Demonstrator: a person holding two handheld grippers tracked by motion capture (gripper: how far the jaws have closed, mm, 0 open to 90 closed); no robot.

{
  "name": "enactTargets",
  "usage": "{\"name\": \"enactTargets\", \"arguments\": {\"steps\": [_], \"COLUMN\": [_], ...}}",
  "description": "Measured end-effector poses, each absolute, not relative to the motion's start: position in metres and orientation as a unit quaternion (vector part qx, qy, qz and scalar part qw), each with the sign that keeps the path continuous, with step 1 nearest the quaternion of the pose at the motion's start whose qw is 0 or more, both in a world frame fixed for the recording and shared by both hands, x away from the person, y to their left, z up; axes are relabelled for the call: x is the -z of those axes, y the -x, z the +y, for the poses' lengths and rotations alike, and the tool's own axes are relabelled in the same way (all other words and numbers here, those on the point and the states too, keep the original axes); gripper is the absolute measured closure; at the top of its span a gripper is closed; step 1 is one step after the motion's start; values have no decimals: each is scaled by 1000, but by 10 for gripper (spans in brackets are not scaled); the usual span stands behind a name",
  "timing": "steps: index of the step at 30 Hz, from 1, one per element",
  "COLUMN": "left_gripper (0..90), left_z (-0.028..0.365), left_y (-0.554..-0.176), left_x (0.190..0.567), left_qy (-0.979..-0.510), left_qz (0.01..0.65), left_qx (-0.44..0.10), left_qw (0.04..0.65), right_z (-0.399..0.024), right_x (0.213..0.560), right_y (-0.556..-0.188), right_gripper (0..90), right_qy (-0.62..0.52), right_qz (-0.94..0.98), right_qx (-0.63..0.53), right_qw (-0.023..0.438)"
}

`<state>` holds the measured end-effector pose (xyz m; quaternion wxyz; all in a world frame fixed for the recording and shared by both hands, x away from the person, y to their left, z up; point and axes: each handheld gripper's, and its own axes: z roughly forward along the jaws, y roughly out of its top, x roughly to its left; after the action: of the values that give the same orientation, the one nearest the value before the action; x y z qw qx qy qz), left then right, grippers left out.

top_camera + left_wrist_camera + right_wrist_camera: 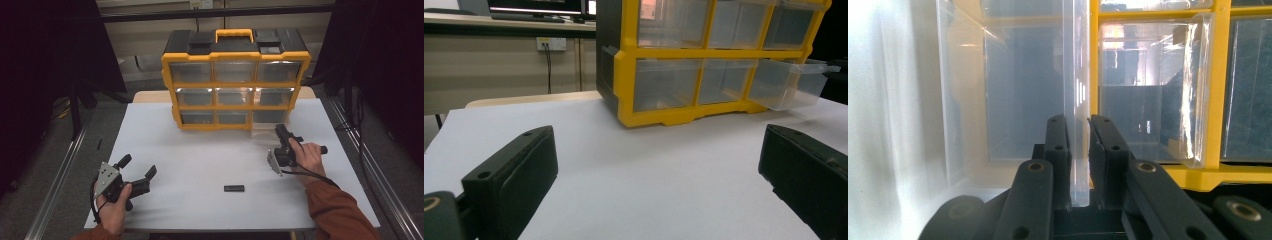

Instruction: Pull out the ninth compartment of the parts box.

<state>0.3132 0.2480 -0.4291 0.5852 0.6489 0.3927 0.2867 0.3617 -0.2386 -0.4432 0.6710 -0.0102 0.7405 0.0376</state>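
Black right gripper (1078, 125) pinches the clear plastic drawer's (1013, 95) front lip, probably to slide it; left gripper (137, 172) idles wide open.

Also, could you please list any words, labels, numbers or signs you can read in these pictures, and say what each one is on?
No text can be read.
Organiser: no lettering shows on its yellow frame, black top or clear drawers.
Pulled-out drawer: a few short pale marks on its front lip, not readable.
Small black part on the table: too small to tell.
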Motion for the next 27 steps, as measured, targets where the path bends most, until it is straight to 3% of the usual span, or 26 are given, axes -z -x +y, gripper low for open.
{"name": "enactTargets", "arguments": {"steps": [27], "left_gripper": [24], "left_z": [248], "left_y": [-313], "left_x": [429], "left_qy": [-649], "left_qz": [393], "left_qx": [-287], "left_qw": [585], "right_z": [-238], "right_x": [445], "right_y": [-349], "right_gripper": [806], "right_qy": [12], "right_qz": [738], "right_qx": [-44], "right_qw": [673]}}
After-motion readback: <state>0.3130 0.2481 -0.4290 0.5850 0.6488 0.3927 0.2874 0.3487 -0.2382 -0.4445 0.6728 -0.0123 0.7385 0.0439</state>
